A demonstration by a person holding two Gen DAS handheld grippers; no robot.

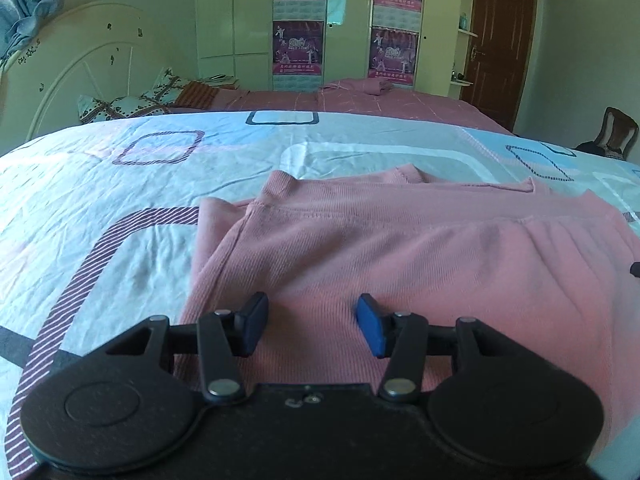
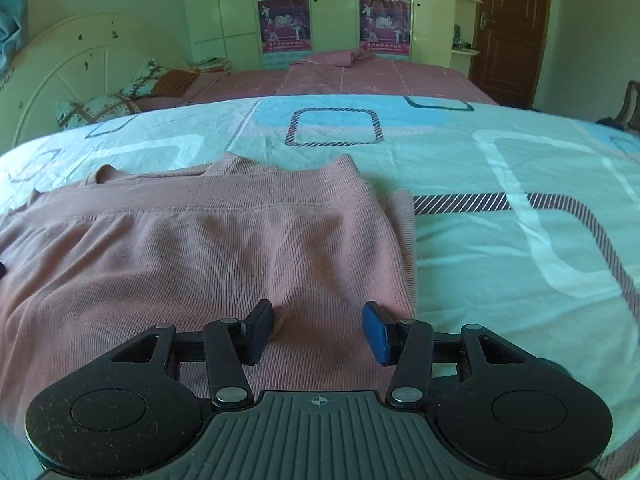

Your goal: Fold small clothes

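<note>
A small pink ribbed garment (image 1: 400, 248) lies flat on the bed, folded over itself with its hem edges toward the far side. It also shows in the right wrist view (image 2: 208, 248). My left gripper (image 1: 312, 326) is open, its blue pads resting low over the garment's near left part. My right gripper (image 2: 320, 330) is open over the garment's near right part, close to its right edge. Neither gripper holds cloth.
The garment lies on a light blue bedsheet (image 2: 500, 264) with striped square patterns. Beyond are a pink bedspread (image 1: 360, 100), pillows (image 1: 132, 100), a white headboard (image 1: 80, 64), wardrobes with posters (image 2: 284, 24), a brown door (image 2: 508, 24) and a chair (image 1: 616, 132).
</note>
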